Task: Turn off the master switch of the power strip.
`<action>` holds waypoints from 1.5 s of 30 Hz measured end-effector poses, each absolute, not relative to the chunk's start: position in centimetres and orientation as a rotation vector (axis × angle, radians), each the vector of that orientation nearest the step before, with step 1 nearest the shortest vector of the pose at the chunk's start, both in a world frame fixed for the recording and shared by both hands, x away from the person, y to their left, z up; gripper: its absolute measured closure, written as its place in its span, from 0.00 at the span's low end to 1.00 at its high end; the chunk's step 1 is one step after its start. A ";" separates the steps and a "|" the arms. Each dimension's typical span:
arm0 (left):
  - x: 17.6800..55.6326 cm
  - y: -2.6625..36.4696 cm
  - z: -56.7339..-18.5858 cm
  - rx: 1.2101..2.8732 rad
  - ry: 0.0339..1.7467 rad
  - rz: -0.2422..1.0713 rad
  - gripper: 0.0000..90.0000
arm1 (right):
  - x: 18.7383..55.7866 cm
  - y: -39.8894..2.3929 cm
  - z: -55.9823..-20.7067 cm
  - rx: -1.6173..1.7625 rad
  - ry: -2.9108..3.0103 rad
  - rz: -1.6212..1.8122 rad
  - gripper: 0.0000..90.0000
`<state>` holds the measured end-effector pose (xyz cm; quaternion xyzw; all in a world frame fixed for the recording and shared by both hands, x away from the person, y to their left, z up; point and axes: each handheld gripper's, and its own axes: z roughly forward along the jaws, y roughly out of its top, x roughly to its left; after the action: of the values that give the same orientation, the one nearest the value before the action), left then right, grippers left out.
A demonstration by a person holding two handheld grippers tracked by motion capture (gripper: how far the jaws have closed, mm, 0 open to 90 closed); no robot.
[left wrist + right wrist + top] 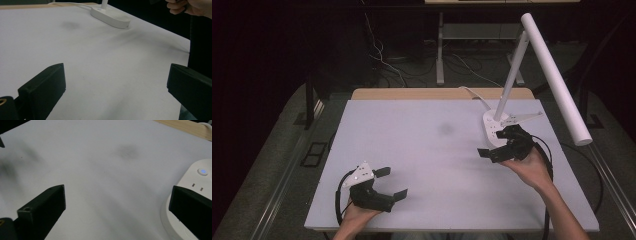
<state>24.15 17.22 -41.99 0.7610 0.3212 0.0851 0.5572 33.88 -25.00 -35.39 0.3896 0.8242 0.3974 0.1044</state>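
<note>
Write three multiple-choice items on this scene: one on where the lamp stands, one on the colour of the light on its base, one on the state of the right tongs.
1. Where on the table does the lamp stand?
A. far right
B. near left
C. centre

2. What colour is the lit button on the lamp's base?
A. red
B. blue
C. green

3. How are the right tongs?
A. shut on the lamp's stem
B. shut on nothing
C. open, holding nothing

Key: 1 A, since the high view shows the white base at the table's far right part, just beyond the right tongs. 2 B, since the right gripper view shows a blue glow on the round button. 3 C, since their black jaws stand wide apart with bare table between them.
</note>
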 end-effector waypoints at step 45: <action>24.1 16.9 -42.1 1.825 0.739 0.193 0.01 | 41.0 -24.4 -35.4 1.206 2.439 0.965 0.05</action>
<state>24.09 16.90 -42.14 0.7710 0.3119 0.0814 0.5493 40.95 -24.44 -35.38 0.4145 0.8380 0.3314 0.1270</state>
